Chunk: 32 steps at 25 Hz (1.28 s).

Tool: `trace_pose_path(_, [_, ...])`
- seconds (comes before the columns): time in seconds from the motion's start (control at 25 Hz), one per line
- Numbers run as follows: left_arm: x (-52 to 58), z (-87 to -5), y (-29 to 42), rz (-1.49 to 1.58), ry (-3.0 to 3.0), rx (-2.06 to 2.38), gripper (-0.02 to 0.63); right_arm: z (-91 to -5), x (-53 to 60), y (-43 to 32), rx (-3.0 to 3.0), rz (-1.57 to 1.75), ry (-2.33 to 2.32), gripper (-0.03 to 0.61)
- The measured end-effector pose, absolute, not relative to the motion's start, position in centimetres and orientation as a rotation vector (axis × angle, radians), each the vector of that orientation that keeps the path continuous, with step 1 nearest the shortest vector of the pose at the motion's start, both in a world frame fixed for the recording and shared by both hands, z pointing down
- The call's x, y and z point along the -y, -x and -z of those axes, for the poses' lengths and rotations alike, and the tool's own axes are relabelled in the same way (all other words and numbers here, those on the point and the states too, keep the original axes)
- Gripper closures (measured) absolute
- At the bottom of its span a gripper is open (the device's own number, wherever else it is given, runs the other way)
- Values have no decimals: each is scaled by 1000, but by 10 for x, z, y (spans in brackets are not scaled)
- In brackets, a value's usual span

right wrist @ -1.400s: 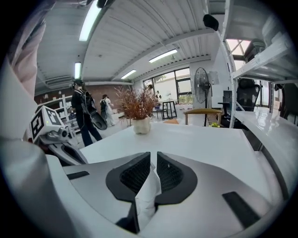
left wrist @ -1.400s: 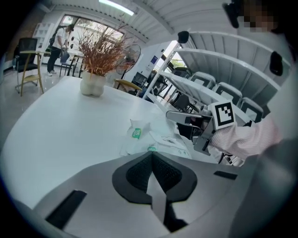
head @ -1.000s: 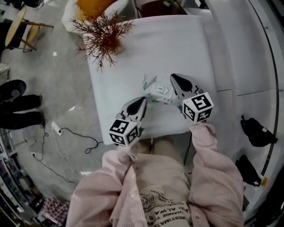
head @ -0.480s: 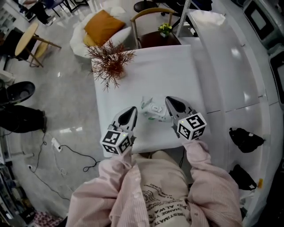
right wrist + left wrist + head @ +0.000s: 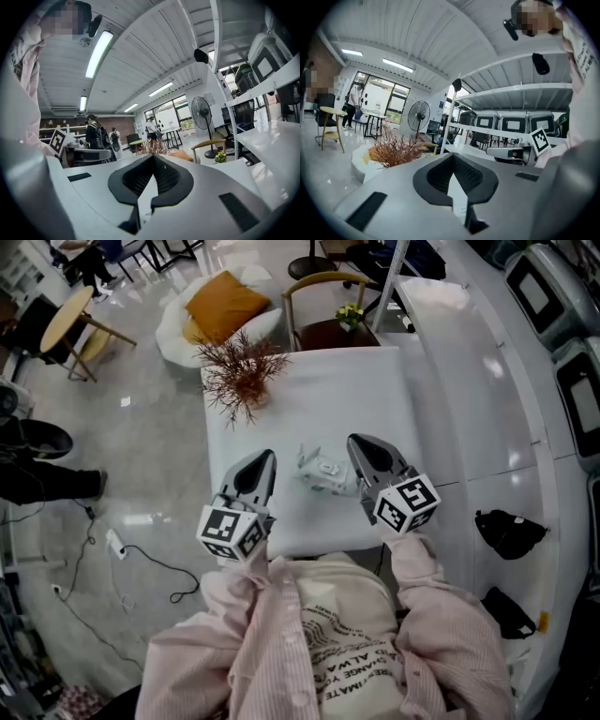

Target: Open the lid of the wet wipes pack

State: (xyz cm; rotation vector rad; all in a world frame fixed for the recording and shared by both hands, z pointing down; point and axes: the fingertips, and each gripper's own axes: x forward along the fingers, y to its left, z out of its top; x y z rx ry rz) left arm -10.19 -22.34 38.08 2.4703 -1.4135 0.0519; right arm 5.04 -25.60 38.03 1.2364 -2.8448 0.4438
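The wet wipes pack (image 5: 323, 472), white with green print, lies on the white table (image 5: 319, 390) near its front edge; I cannot tell how its lid stands. Both grippers hang above the table, apart from the pack. My left gripper (image 5: 266, 457) is to the pack's left and my right gripper (image 5: 353, 441) to its right. In the left gripper view the left gripper (image 5: 452, 157) points almost level, shut, with nothing between the pads. The right gripper (image 5: 153, 156) looks the same in its own view, shut and empty. Neither gripper view shows the pack.
A dried reddish plant (image 5: 242, 371) stands at the table's far left corner. Behind the table is a wooden chair (image 5: 323, 287) with a small potted plant (image 5: 349, 313). A white counter (image 5: 487, 381) runs along the right. Cables (image 5: 141, 559) and black bags (image 5: 511, 532) lie on the floor.
Both grippers have lifted off the table and away from the pack, which stays where it lay. The head view now takes in more of the room.
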Motion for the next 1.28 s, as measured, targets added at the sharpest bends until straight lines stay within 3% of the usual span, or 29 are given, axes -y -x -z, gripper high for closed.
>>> trace_pose_path(0.52, [217, -338, 133, 39, -2466, 1584, 615, -337, 251, -56, 2921, -316, -1278, 578])
trace_pose_path(1.28, [213, -338, 148, 34, -2426, 1665, 615, -334, 255, -73, 2861, -259, -1406, 578])
